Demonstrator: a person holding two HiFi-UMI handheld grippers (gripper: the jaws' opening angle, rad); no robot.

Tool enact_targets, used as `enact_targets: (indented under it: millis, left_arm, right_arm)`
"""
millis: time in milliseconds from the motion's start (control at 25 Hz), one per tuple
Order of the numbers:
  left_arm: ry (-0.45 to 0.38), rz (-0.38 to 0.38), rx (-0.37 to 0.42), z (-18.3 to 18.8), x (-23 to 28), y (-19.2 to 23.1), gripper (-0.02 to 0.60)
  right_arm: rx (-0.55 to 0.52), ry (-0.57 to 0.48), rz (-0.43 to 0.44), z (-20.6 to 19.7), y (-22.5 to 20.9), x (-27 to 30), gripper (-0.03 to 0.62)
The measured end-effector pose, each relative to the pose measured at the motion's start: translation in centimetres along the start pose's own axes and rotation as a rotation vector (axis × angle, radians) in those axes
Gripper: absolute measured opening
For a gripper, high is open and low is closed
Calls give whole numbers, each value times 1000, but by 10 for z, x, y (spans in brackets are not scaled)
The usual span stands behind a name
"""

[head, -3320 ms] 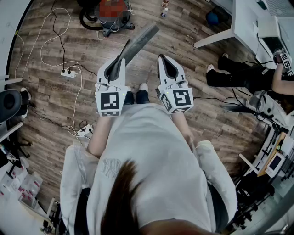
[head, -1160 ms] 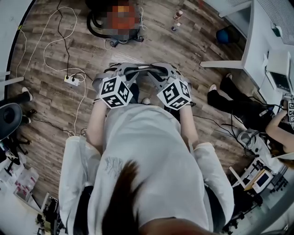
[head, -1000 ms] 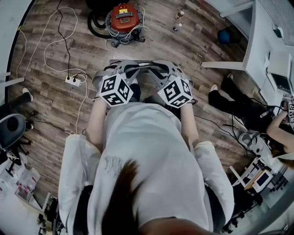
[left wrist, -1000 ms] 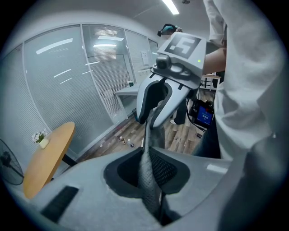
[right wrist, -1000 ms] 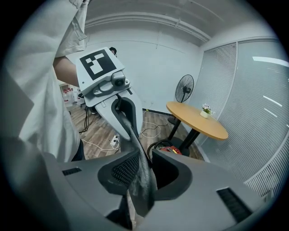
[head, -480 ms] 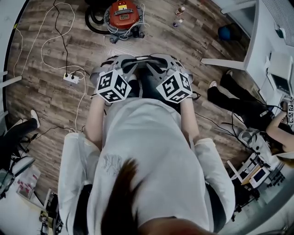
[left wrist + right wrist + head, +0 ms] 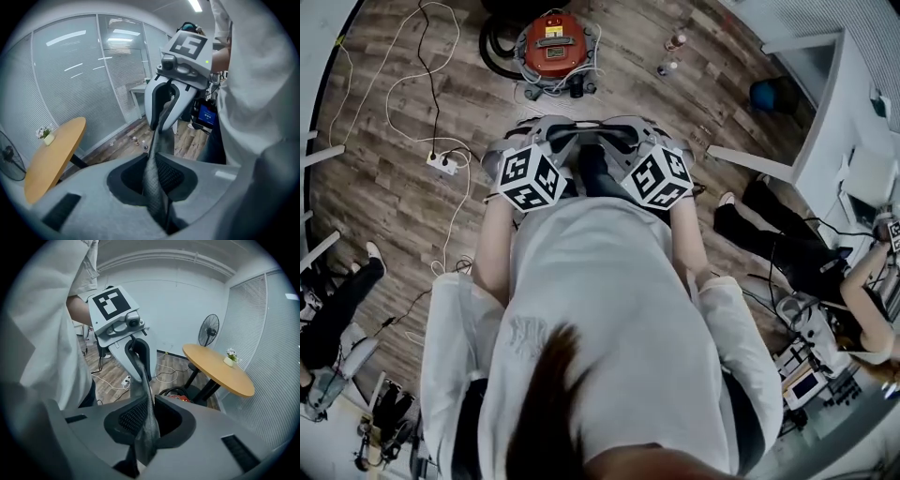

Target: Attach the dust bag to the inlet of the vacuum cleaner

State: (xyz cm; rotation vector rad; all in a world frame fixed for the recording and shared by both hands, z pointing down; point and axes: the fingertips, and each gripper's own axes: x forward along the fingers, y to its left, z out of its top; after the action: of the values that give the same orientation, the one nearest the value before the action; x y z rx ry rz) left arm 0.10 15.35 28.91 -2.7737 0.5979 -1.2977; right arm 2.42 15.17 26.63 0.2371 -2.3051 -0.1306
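bag (image 7: 153, 183) is up in the air, strung between both tongs in front of the person, not at the vacuum (image 7: 551, 47) yet

- bag: grey woven cloth, folded to a thin strip. Looks light and limp, so I'd expect it to sag and twist rather than hold shape. No breakage risk, but thin cloth could slide out of a loose pinch
- where to hold: two ends as now, keep it taut. For fitting, better to grip right beside the mouth so the opening can be steered. Can't see a mouth or collar in any view
- left tongs (image 7: 139, 363): clenched on one end of the cloth
- right tongs (image 7: 161, 119): closing, cloth between the jaws and already nipped
- vacuum: red, on the floor ahead, well apart from the bag. Inlet not discernible from here
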Motion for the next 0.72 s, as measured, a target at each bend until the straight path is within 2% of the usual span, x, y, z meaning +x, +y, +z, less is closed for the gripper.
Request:
enact_targets:
  millis: [320, 720]
  left_arm:
    - [20, 53, -81, 11, 30, 46, 48]
    - [56, 79, -88, 6, 64, 59, 48]
  right_arm:
    - [-53, -27, 61, -13, -57, 10, 52]
    - [-49, -37, 94, -41, -78, 27, 51]
